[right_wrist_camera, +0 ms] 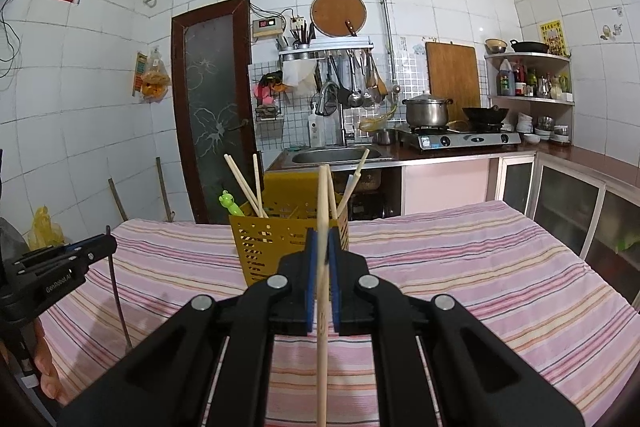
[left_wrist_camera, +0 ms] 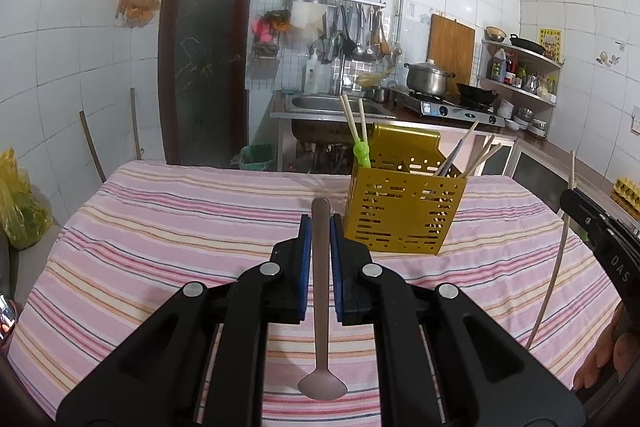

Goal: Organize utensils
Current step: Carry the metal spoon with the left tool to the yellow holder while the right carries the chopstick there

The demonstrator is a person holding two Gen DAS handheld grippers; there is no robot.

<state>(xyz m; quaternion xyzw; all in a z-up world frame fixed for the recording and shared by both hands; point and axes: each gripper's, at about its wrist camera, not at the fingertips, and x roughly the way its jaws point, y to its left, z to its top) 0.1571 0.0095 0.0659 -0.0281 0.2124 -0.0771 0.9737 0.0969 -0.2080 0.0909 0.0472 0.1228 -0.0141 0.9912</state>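
Observation:
My left gripper [left_wrist_camera: 320, 223] is shut on a metal spoon [left_wrist_camera: 321, 307], handle pointing away, bowl hanging toward the camera above the cloth. A yellow perforated utensil holder [left_wrist_camera: 404, 211] stands just ahead to the right, holding several chopsticks and a green frog-topped pair [left_wrist_camera: 362, 153]. In the right wrist view my right gripper [right_wrist_camera: 322, 239] is shut on a wooden chopstick [right_wrist_camera: 322, 307], held nearly upright in front of the holder [right_wrist_camera: 272, 243]. The right gripper [left_wrist_camera: 600, 227] with its chopstick shows at the left view's right edge; the left gripper [right_wrist_camera: 96, 251] with the spoon appears at the right view's left edge.
A pink striped cloth covers the table [left_wrist_camera: 160, 247]. Behind it are a sink [right_wrist_camera: 336, 155], a gas stove with a pot [right_wrist_camera: 428, 111] and wok, a corner shelf [right_wrist_camera: 532, 99], and a dark door [right_wrist_camera: 216, 107]. A yellow bag [left_wrist_camera: 16, 207] sits at the far left.

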